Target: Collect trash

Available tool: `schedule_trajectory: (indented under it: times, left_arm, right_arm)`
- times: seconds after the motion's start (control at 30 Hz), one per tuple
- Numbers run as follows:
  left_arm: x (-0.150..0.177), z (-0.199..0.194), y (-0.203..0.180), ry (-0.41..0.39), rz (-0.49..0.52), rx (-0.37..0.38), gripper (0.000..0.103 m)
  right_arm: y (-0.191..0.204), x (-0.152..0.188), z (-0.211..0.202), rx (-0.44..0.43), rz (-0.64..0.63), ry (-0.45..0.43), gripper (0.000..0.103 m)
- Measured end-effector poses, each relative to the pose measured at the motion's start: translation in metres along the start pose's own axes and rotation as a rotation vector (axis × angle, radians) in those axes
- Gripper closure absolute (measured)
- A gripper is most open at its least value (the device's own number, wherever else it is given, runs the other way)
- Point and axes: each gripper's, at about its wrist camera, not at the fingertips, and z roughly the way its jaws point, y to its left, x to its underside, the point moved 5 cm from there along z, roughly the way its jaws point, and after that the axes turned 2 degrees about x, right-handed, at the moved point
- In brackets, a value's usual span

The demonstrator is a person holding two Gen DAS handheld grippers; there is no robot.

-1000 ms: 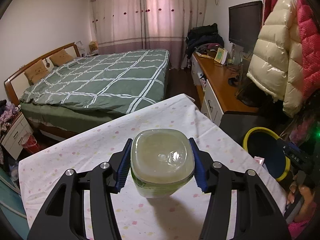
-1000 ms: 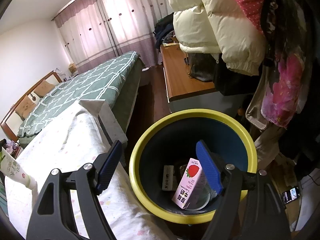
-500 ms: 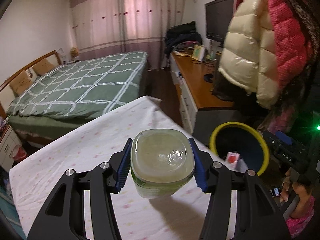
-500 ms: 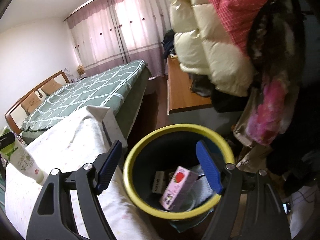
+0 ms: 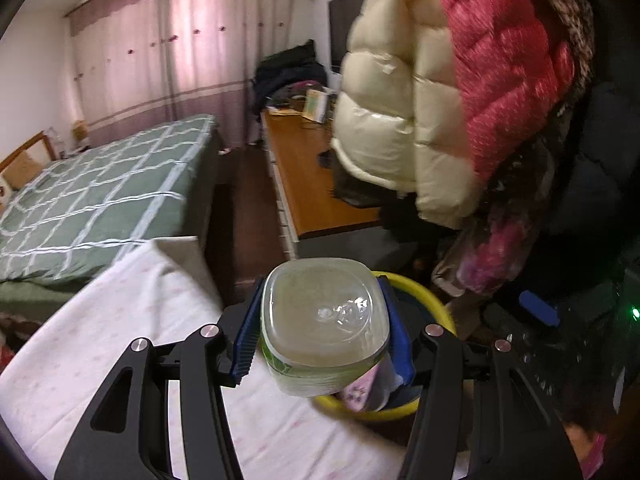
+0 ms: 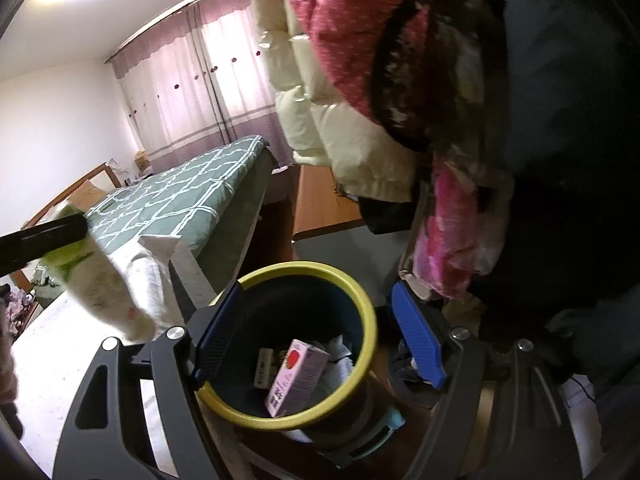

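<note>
A tabletop (image 5: 120,320) under a white cloth with small pink specks fills the lower left of the left wrist view, in a bedroom lit through pink curtains. Nearest the lens there, the left tongs (image 5: 324,340) are clamped on a clear plastic bottle (image 5: 324,320) with a green label, its squarish base turned toward the camera and the blue pads pressed against both sides. The bottle hangs over the cloth's right edge, partly in front of the yellow-rimmed bin (image 5: 436,300), whose rim curves out behind it at lower right. A pink carton (image 5: 360,392) shows just under the bottle, inside the bin.

In the right wrist view the right tongs (image 6: 320,340) stand apart with nothing between the pads, framing the bin (image 6: 360,300) in the lower centre. The bin is dark inside with a yellow rim; in it lie a pink milk carton (image 6: 296,376) with a strawberry on it, a small white pack (image 6: 264,368) and crumpled paper (image 6: 336,356). At the left of that frame the bottle (image 6: 100,292) appears blurred and tilted, gripped by the dark finger of the left tongs (image 6: 44,236), above the cloth-covered tabletop (image 6: 60,360) and left of the bin.

Farther back, a wooden desk (image 5: 308,176) runs along the right wall, and puffy cream and red jackets (image 5: 440,100) hang over the upper right. A bed with a green grid-patterned cover (image 5: 100,200) lies at middle left, and the curtains (image 5: 160,60) close off the far wall.
</note>
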Motion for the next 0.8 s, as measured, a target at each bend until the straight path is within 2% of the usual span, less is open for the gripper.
schedule_trajectory:
  times: [0.13, 0.2, 0.27, 0.3, 0.5, 0.6, 0.8]
  left_arm:
    - [-0.002, 0.047, -0.022, 0.039, -0.009, 0.013, 0.048]
    - [0.001, 0.062, -0.021, 0.057, -0.043, -0.025, 0.025]
    - [0.007, 0.055, -0.018, 0.053, -0.074, -0.031, 0.023]
    - [0.011, 0.047, -0.015, 0.05, -0.082, -0.034, 0.019]
    - [0.057, -0.061, 0.032, -0.065, -0.159, -0.193, 0.005]
    - [0.089, -0.126, 0.057, -0.123, -0.223, -0.295, 0.005]
    - [0.166, -0.232, 0.098, -0.152, -0.383, -0.508, 0.005]
  right_arm:
    - [-0.009, 0.001, 0.002, 0.004, 0.006, 0.015, 0.031]
    - [-0.009, 0.001, 0.001, 0.002, 0.005, 0.018, 0.031]
    - [-0.006, 0.001, -0.001, -0.005, -0.002, 0.019, 0.03]
    - [-0.004, 0.001, -0.002, -0.01, -0.01, 0.018, 0.029]
    - [0.025, 0.004, -0.015, -0.097, -0.084, 0.045, 0.028]
    - [0.05, 0.008, -0.029, -0.154, -0.14, 0.042, 0.025]
    - [0.097, 0.018, -0.06, -0.252, -0.24, 0.036, 0.024]
